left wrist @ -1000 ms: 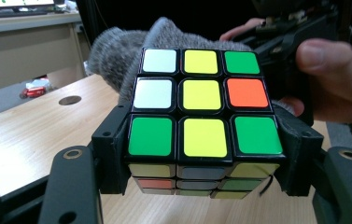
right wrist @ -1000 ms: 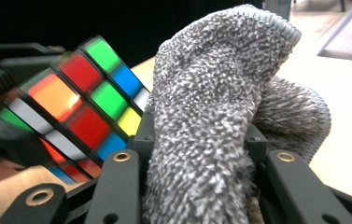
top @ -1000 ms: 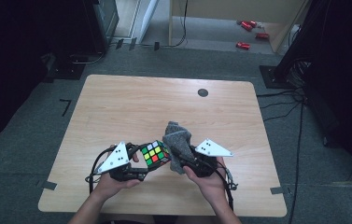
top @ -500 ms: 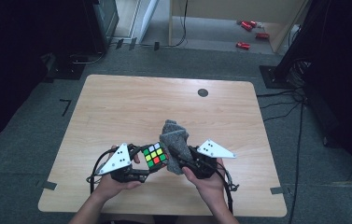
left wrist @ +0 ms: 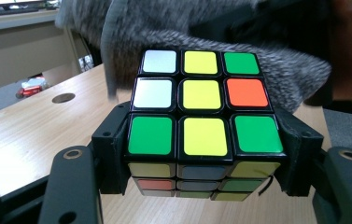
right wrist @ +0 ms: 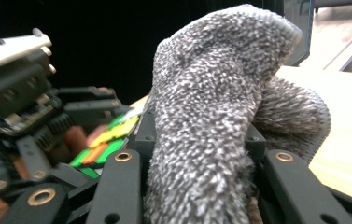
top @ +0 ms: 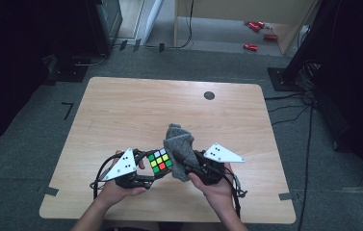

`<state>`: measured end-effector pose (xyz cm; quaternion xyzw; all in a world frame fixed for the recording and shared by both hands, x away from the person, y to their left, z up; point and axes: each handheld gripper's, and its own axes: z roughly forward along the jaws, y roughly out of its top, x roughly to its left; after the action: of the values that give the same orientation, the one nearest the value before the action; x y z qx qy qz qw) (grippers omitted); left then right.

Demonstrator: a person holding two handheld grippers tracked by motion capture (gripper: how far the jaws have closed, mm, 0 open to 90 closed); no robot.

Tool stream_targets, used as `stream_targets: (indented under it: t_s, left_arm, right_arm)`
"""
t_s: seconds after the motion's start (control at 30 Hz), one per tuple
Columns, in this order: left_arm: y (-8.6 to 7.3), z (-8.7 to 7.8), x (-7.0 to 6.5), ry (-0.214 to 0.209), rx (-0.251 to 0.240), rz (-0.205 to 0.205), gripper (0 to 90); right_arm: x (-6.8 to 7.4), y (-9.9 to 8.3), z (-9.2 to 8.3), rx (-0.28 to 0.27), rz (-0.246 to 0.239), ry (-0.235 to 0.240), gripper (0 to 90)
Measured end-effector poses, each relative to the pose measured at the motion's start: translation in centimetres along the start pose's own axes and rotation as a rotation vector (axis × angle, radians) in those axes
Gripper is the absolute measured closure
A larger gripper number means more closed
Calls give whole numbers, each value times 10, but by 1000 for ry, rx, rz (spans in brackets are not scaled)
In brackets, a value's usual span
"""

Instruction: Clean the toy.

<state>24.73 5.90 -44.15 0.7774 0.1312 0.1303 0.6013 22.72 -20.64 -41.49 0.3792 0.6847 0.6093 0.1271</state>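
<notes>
Currently one multicoloured puzzle cube (left wrist: 200,126) is clamped between the jaws of the left gripper (top: 146,169), held above the near edge of the light wooden counter (top: 136,110). One grey fuzzy cloth (right wrist: 220,112) is gripped by the jaws of the right gripper (top: 181,166), bunched upright and touching the cube's far side. Two grippers, two hands counted. One dark round hole (top: 209,95) is seen in the counter. Grey carpet (top: 34,134) lies around; three red objects (top: 253,29) are seen on the floor beyond.
</notes>
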Motion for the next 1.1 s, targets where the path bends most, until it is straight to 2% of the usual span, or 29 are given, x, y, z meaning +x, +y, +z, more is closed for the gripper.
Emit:
stream_targets:
  t_s: [0.07, 0.1, 0.13, 0.17, 0.2, 0.27, 0.33, 0.37, 0.43, 0.47, 0.5, 0.53, 0.6, 0.63, 0.7, 0.73, 0.77, 0.87, 0.9, 0.93, 0.97, 1.03, 1.1]
  left_arm:
    - [1, -2, 1, 0, -8, -8, 346]
    - [1, -4, 3, -1, -16, -18, 346]
    - [2, -7, 6, 5, -28, -37, 345]
    - [2, -7, 6, 5, -28, -37, 344]
    - [2, -8, 7, 8, -33, -41, 344]
    - [2, -11, 10, 14, -62, -58, 346]
    - [3, -13, 12, 14, -87, -80, 345]
    - [3, -14, 13, 23, -87, -78, 346]
    - [1, -16, 15, 33, -76, -81, 345]
    - [1, -16, 15, 33, -76, -81, 346]
    - [1, -16, 16, 31, -76, -84, 346]
    - [1, -15, 15, 27, -75, -85, 346]
    - [1, -12, 13, 17, -56, -69, 345]
    - [1, -9, 9, 4, -35, -46, 345]
    - [1, -7, 7, -3, -26, -33, 346]
    - [2, -6, 5, -11, -22, -25, 345]
    - [3, -5, 4, -20, -22, -22, 345]
    - [4, -6, 4, -23, -32, -28, 345]
    - [4, -8, 5, -26, -44, -40, 345]
    - [4, -10, 7, -26, -60, -56, 345]
    - [4, -11, 9, -24, -67, -63, 345]
    - [4, -14, 12, -7, -80, -84, 345]
    - [4, -16, 15, 4, -101, -113, 345]
  right_arm:
    - [-6, -7, 4, 13, 33, -10, 633]
    - [-6, -7, 4, 13, 33, -10, 633]
    - [-11, -14, 9, 51, 50, -30, 633]
    - [-11, -14, 9, 51, 50, -30, 633]
    - [-13, -17, 12, 80, 58, -33, 633]
    - [-16, -22, 17, 147, 37, -58, 632]
    - [-15, -24, 21, 190, 10, -43, 631]
    - [-14, -24, 20, 181, -2, -41, 631]
    - [-11, -17, 13, 99, -36, -45, 630]
    - [-10, -12, 8, 51, -35, -54, 630]
    - [-10, -12, 8, 51, -35, -54, 630]
    - [-11, -10, 5, 21, -24, -53, 629]
    - [-7, -3, -5, -76, -12, -33, 629]
    - [-5, -2, -6, -88, -16, -23, 628]
    - [-3, -1, -6, -100, -22, -7, 627]
    - [1, -1, -4, -98, -36, 24, 624]
    - [2, -2, -3, -89, -44, 35, 620]
    - [-1, -5, 0, -79, -35, 38, 621]
    - [-3, -6, 1, -62, -21, 34, 622]
    - [-8, -10, 6, 2, -41, -7, 624]
    - [-8, -10, 6, 2, -41, -7, 624]
    - [-11, -14, 9, 33, -51, -30, 626]
    - [-14, -19, 13, 63, -56, -30, 628]
